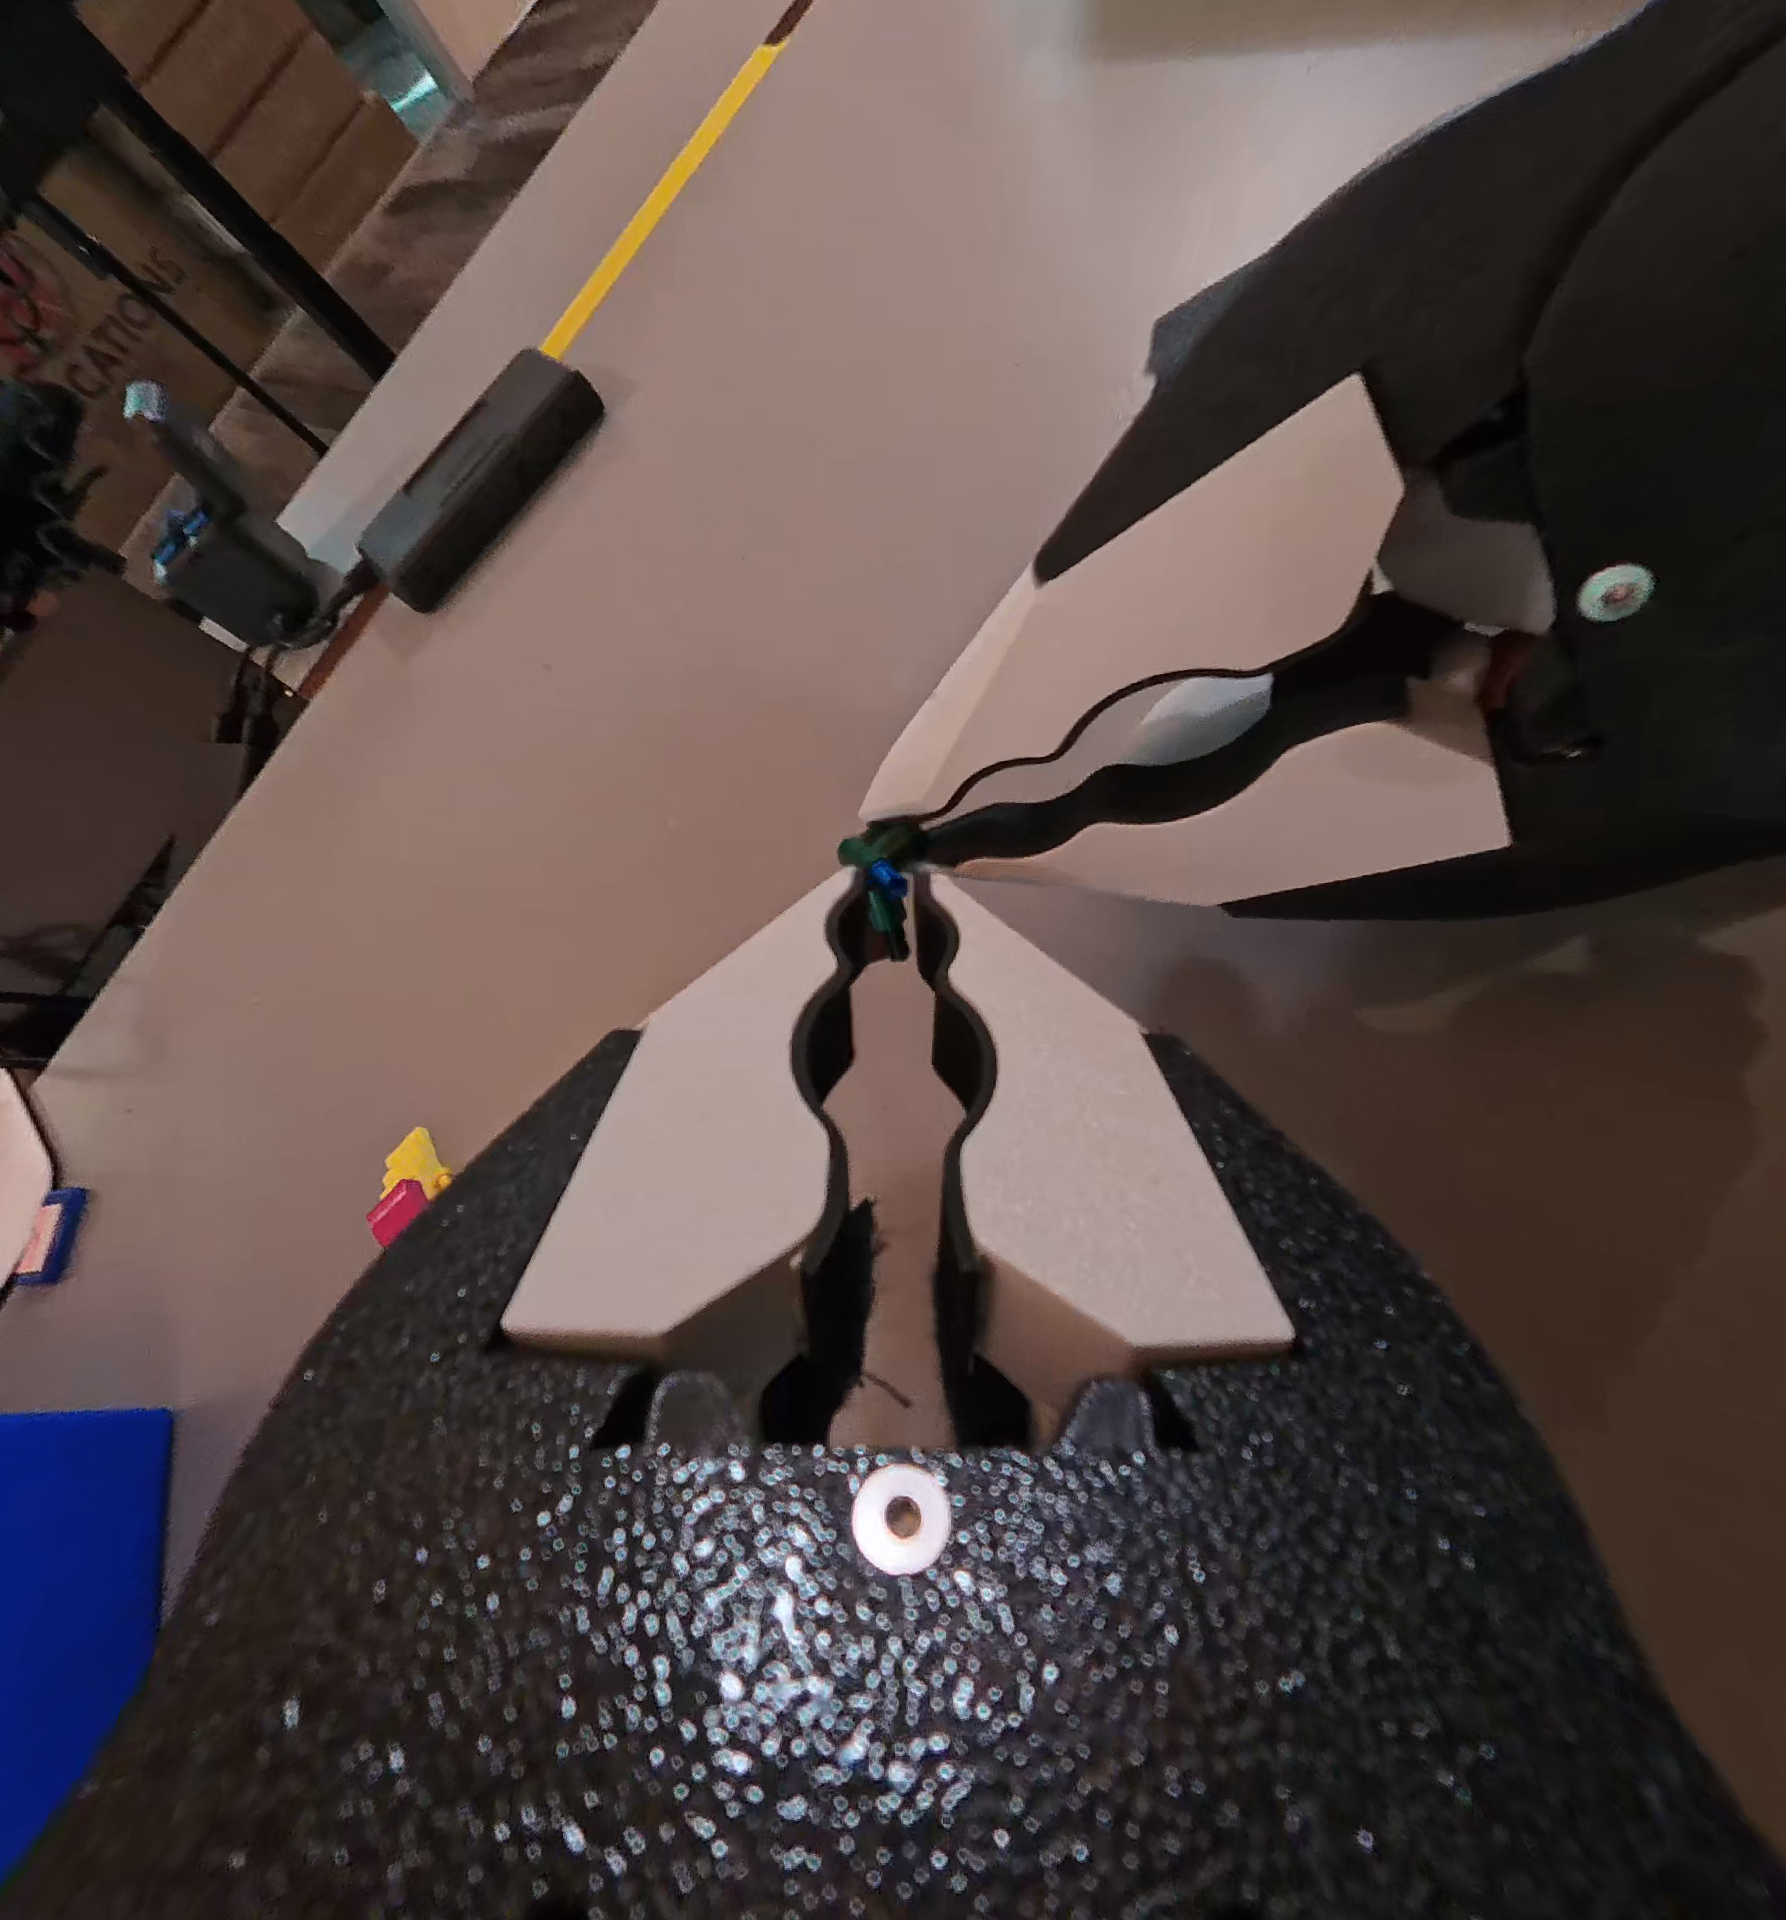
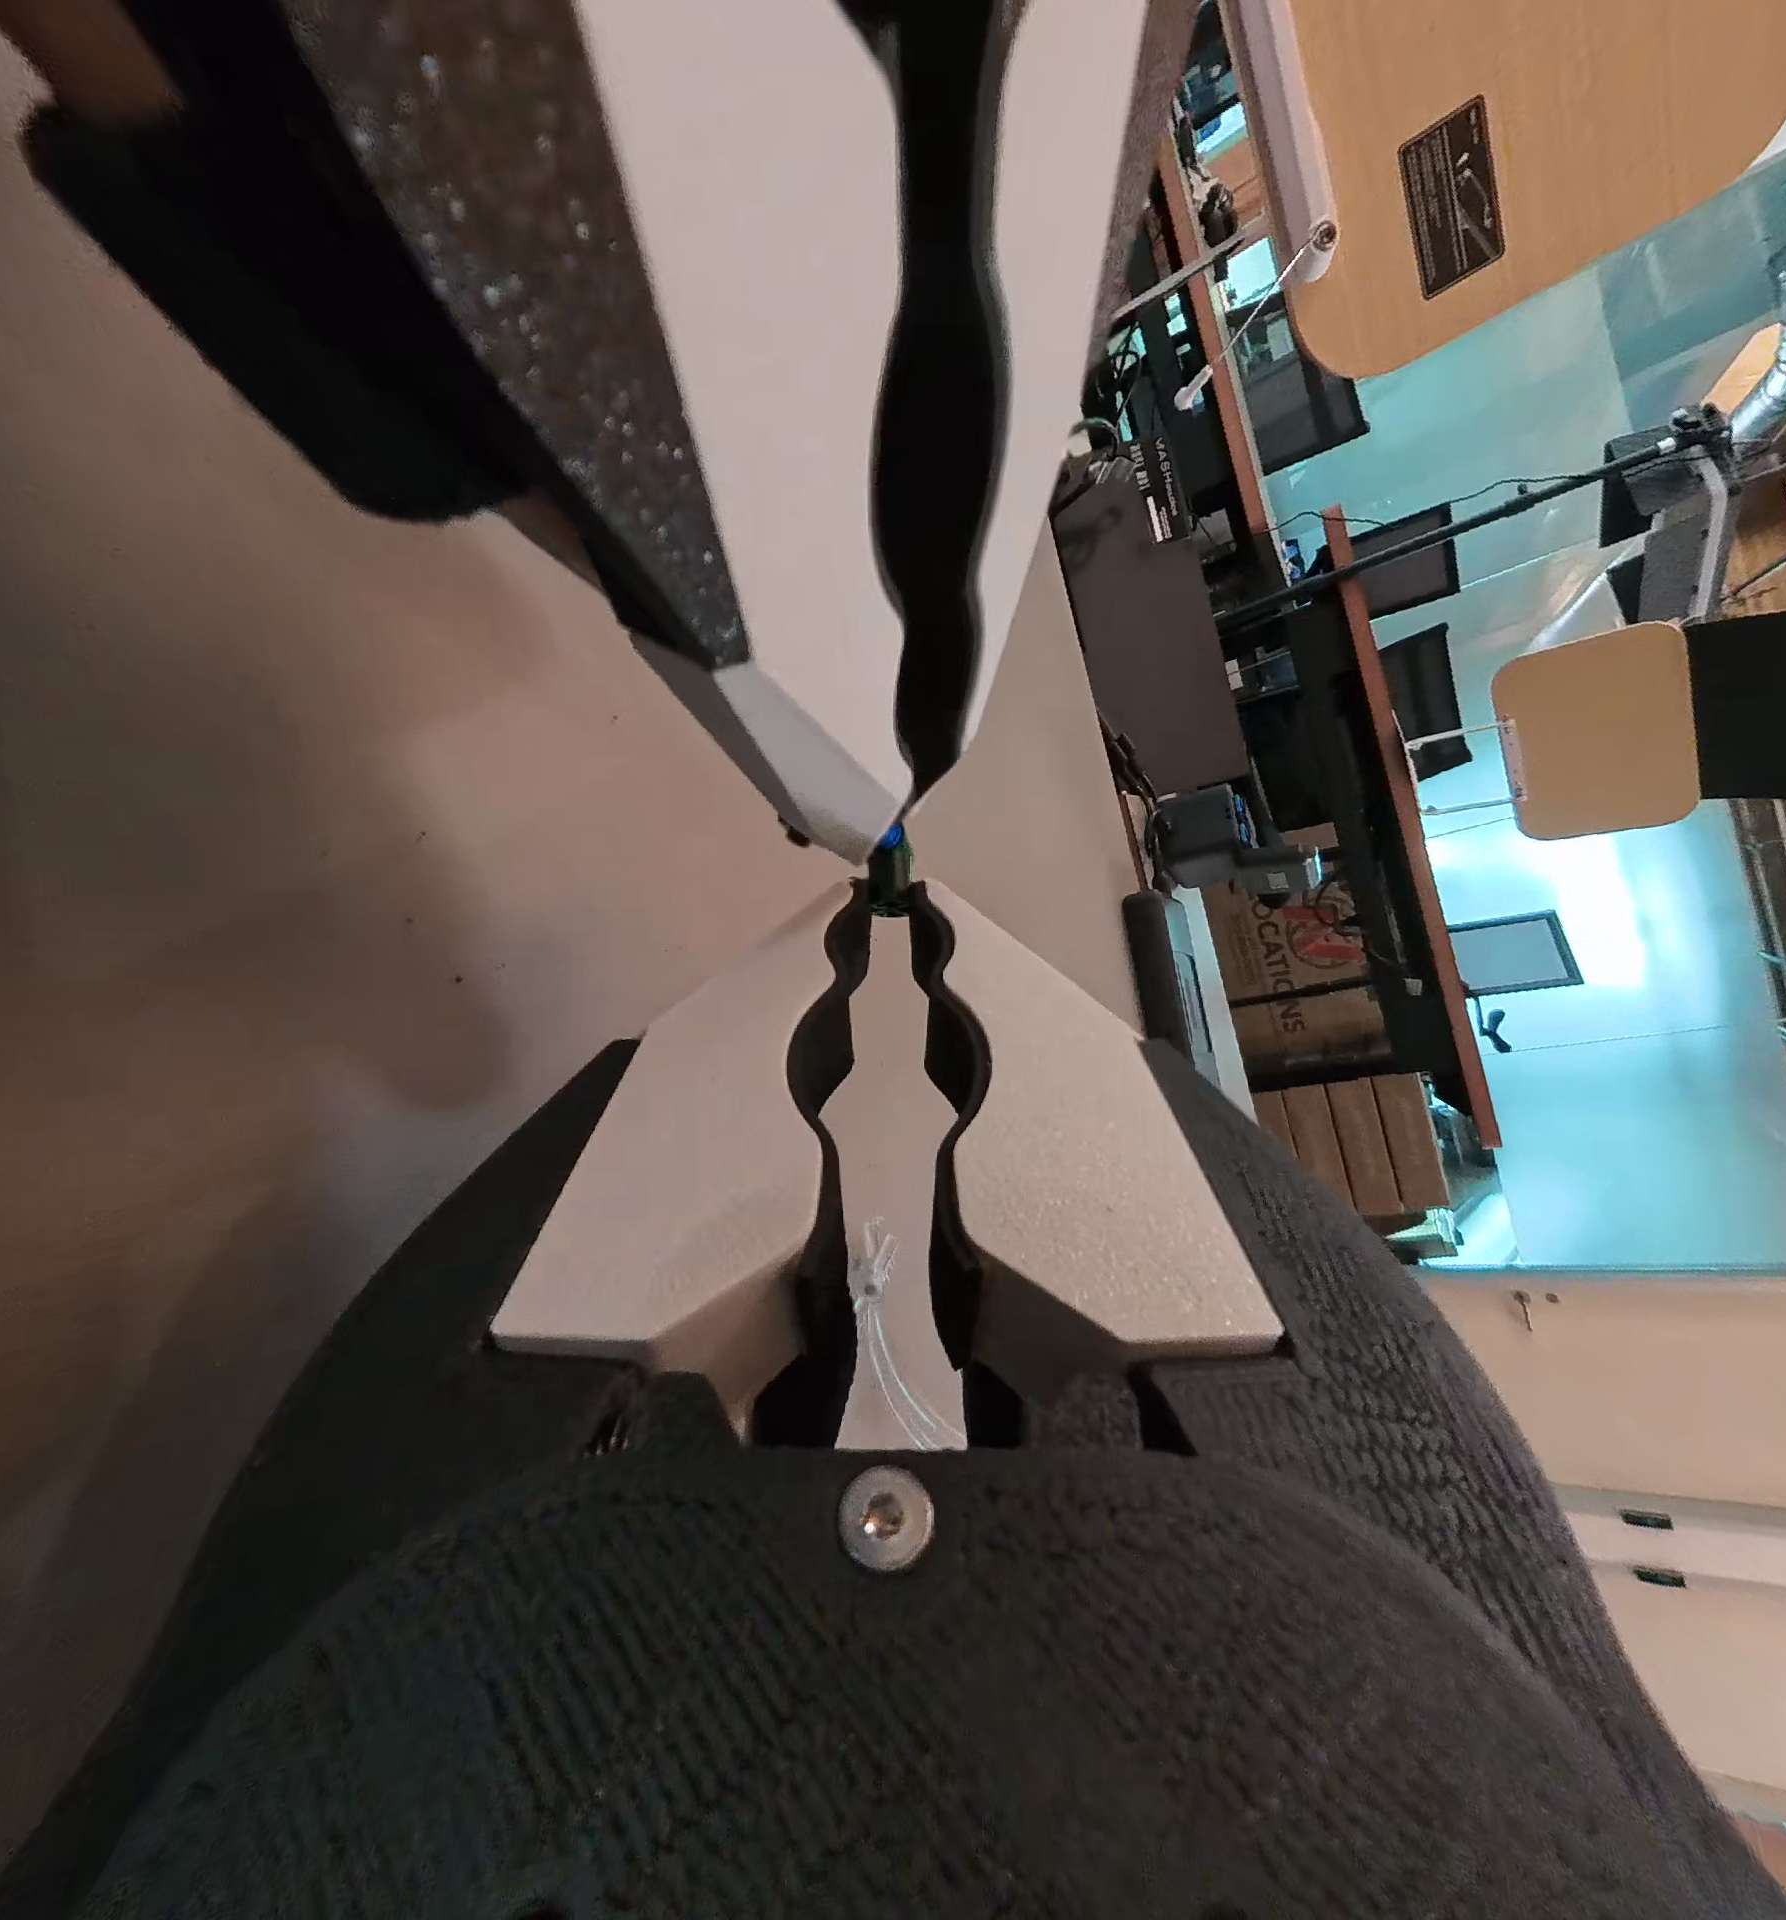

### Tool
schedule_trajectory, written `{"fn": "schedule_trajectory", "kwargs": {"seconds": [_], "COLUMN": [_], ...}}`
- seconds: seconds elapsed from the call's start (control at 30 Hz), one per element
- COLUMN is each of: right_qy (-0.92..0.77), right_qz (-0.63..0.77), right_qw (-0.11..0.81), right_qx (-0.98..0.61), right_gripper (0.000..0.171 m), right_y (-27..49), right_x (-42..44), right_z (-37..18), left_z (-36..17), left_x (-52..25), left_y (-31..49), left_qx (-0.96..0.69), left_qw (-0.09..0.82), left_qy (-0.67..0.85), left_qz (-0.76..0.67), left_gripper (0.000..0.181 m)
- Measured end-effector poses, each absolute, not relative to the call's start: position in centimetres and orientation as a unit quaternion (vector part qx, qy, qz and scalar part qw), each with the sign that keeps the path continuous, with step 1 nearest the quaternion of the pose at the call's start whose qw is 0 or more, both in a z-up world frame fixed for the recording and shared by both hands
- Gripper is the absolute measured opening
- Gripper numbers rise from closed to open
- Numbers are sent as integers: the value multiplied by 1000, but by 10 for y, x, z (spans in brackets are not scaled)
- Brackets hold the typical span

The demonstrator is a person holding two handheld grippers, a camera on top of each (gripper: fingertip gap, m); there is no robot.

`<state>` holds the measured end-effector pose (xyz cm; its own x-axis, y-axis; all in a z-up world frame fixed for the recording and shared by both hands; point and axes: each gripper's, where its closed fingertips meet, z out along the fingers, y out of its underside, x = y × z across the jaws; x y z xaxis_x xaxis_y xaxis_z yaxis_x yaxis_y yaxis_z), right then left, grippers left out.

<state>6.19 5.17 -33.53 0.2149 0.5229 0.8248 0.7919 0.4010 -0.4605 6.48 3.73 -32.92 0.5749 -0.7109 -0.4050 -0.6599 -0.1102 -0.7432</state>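
Observation:
My two grippers meet tip to tip above a beige table (image 1: 660, 727). In the left wrist view my left gripper (image 1: 884, 902) is shut on a small blue and green plastic piece (image 1: 887, 883). My right gripper (image 1: 907, 834) comes in from the right, shut on a small green piece (image 1: 871, 848) that touches the blue one. In the right wrist view my right gripper (image 2: 889, 897) pinches the dark green piece (image 2: 889, 871). The left gripper (image 2: 910, 812) comes from above with a blue bit (image 2: 895, 834) at its tip. The pieces are too small to tell how they join.
A yellow and red brick pile (image 1: 409, 1184) lies on the table at left. A blue sheet (image 1: 37, 1610) is at the lower left. A black power block (image 1: 484, 488) with a yellow strip (image 1: 660, 197) lies near the far edge. Shelves and desks stand beyond (image 2: 1336, 831). Only a small space, under 4 cm, lies between the two pairs of fingers.

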Motion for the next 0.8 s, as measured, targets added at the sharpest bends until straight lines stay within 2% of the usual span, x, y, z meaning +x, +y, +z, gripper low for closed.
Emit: {"fn": "schedule_trajectory", "kwargs": {"seconds": [0.27,0.5,0.8], "right_qy": [-620,-615,-611], "right_qz": [-118,-122,-83], "right_qw": [565,573,582], "right_qx": [-532,-529,-531], "right_gripper": [5,5,6], "right_y": [50,50,49], "right_x": [60,62,60], "right_z": [-337,-333,-333], "left_z": [-330,-330,-329], "left_x": [66,63,57], "left_y": [37,35,43], "left_qx": [-730,-730,-717], "left_qw": [478,476,502], "left_qy": [487,488,478], "left_qz": [24,32,76], "left_gripper": [3,11,2]}}
